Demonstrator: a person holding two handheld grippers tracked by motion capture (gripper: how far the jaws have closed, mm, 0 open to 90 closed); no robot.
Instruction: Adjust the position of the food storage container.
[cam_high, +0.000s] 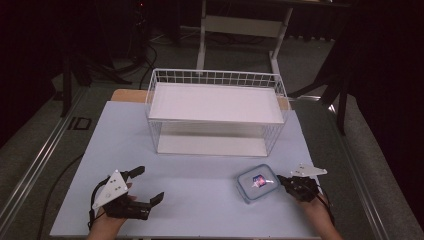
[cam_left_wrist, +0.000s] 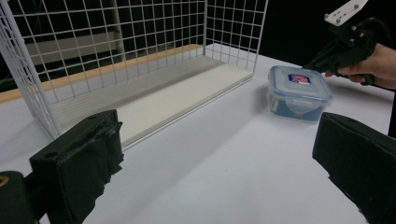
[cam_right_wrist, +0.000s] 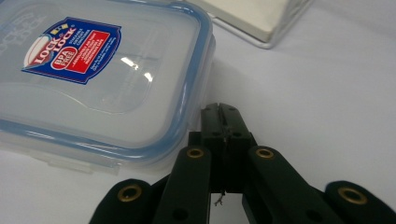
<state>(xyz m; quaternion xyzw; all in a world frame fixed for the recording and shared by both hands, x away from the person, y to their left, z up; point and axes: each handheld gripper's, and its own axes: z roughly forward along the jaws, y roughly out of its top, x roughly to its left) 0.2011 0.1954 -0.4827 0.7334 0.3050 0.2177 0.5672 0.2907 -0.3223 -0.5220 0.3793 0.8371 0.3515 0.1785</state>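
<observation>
1. The container (cam_high: 256, 183), a clear lidded box with a blue seal and a printed label, is sitting flat on the counter (cam_high: 200, 200), in front of the wire basket (cam_high: 216, 111) and toward my right side.
2. I am holding my right tool (cam_high: 283, 180) just beside the container's right edge; in the right gripper view its jaws are pressed together, tips at the lid rim (cam_right_wrist: 187, 112), pinching nothing. Whether the tips are touching the rim I cannot tell.
3. I am holding my left tool (cam_high: 149, 185) well apart from the container, low over the counter's left front, jaws spread wide and empty.
4. The deciding relation: the container is lying directly ahead of my right tool and slightly to its left, while from my left tool it is lying far off across the counter. My right hand is clearly the nearer.
5. Judgement: the container is nearly square, so its long axis is not constraining the approach; the right jaws would need spreading before any grip.
</observation>
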